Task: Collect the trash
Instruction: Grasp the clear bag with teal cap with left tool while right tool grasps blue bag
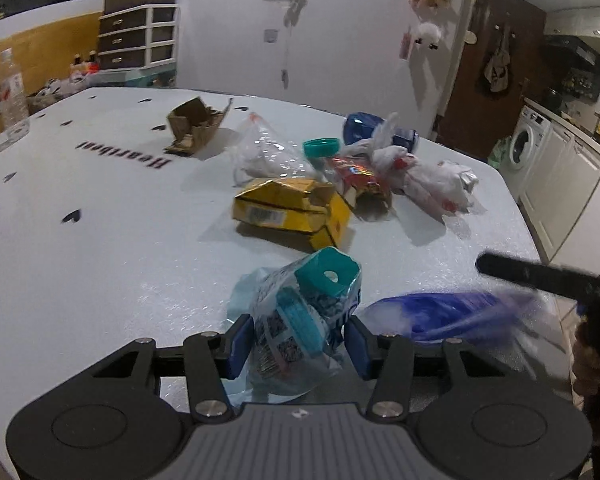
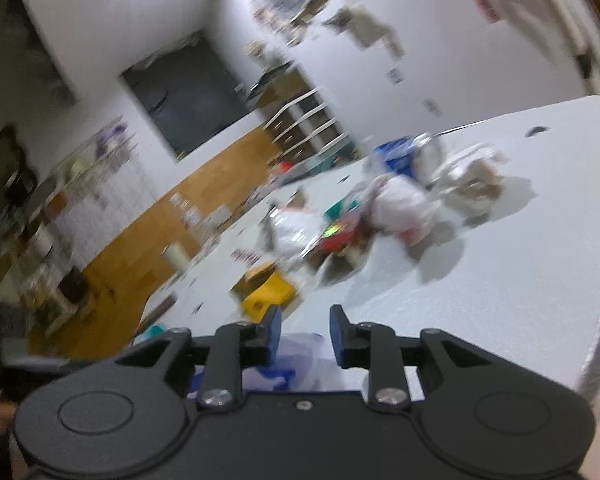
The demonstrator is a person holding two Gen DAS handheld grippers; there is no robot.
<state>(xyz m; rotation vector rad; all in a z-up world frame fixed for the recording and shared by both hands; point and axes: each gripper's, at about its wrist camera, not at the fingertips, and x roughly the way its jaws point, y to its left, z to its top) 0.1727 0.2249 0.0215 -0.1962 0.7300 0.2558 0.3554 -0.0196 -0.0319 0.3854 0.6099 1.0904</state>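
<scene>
A: Where's the wrapper (image 1: 300, 320)?
B: At the table's (image 1: 120, 280) near edge, between the left gripper's (image 1: 298, 342) spread fingers, not pinched.
A: And the right gripper (image 2: 305, 334)?
B: Parted, empty, above the blue bag (image 1: 452, 314). Close left squarely on the wrapper.

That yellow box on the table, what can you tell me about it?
The yellow cardboard box is crushed and lies on its side on the white table, its flaps torn open and bent. A barcode label shows on the near face, and dark print marks the end toward the right. It sits just in front of the red snack packet and a clear plastic bag, seemingly touching both. Neither gripper touches it.
</scene>
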